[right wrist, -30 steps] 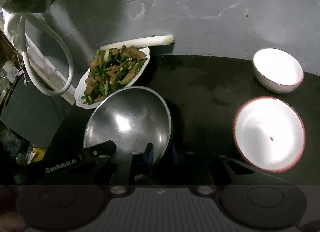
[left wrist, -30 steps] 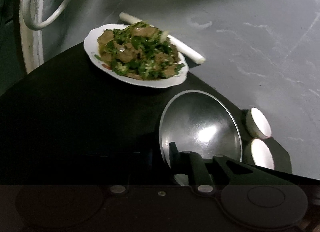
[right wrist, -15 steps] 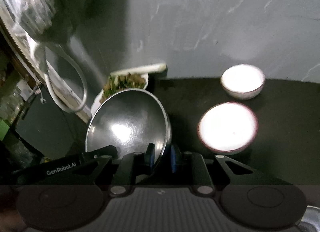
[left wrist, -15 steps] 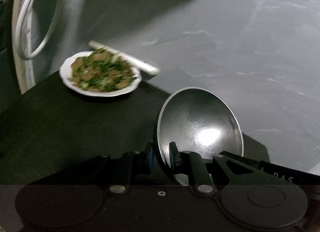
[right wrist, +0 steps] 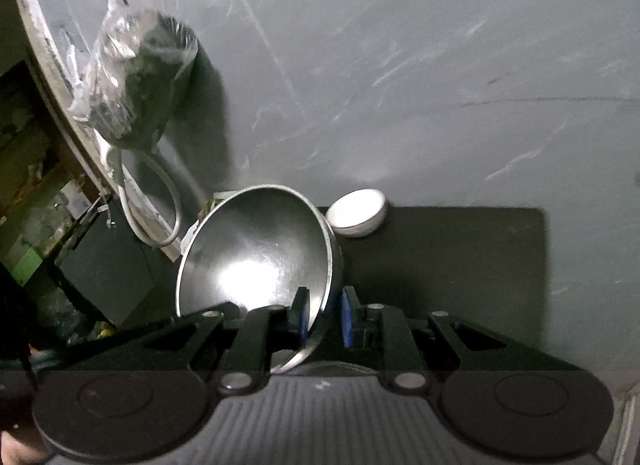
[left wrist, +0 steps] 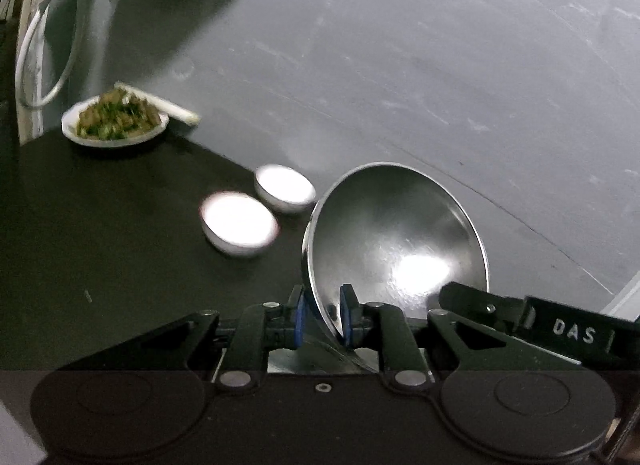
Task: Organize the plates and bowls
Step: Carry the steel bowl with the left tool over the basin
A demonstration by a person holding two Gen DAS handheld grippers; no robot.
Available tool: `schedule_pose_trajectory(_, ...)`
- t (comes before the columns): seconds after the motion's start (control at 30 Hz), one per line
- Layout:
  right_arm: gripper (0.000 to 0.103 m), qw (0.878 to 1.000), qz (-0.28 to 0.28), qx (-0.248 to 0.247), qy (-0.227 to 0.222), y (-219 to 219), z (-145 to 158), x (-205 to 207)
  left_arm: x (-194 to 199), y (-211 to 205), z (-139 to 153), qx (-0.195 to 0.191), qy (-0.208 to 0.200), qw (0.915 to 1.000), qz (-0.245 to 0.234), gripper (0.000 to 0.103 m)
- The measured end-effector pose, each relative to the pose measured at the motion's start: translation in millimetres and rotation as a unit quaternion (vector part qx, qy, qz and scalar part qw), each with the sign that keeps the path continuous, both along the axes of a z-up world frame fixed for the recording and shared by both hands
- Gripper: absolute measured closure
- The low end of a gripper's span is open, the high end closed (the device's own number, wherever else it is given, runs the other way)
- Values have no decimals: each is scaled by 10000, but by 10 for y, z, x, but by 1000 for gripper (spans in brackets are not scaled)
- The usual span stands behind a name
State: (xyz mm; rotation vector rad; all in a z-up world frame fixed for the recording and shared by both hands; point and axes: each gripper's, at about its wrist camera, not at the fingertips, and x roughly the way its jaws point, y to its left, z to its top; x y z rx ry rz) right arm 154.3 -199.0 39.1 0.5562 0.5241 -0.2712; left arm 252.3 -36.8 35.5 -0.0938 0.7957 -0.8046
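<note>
Steel bowl (left wrist: 396, 233) now higher, rightward.

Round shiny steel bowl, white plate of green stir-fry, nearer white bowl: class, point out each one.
Round shiny steel bowl (left wrist: 400, 241): left wrist view, inner surface.
White plate of green stir-fry (left wrist: 114, 121): left wrist view, on the food.
Nearer white bowl (left wrist: 239, 221): left wrist view, bright inside.

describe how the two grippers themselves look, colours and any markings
Both are black, with angular linkage arms, silver pivot screws and blue pads on the fingertips. The left gripper has a smooth black body; the right gripper has a ribbed grey one and white "DAS" lettering.
</note>
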Motion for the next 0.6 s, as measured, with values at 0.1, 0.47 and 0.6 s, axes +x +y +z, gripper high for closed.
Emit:
schedule_pose_trajectory(0.1,85,9999,28,121,44,-214,48,-349,-285,-137,39,67,41,10000,37,84)
schedule_pose_trajectory(0.47,85,9989,40,465,60,-755,-109,-772,-384,-716,-66,209,83,9997,-137,84)
schedule_pose_trajectory(0.6,85,9994,22,287,193,-949,-135,-767,-338,-978,-199,352,113,9989,-296,83)
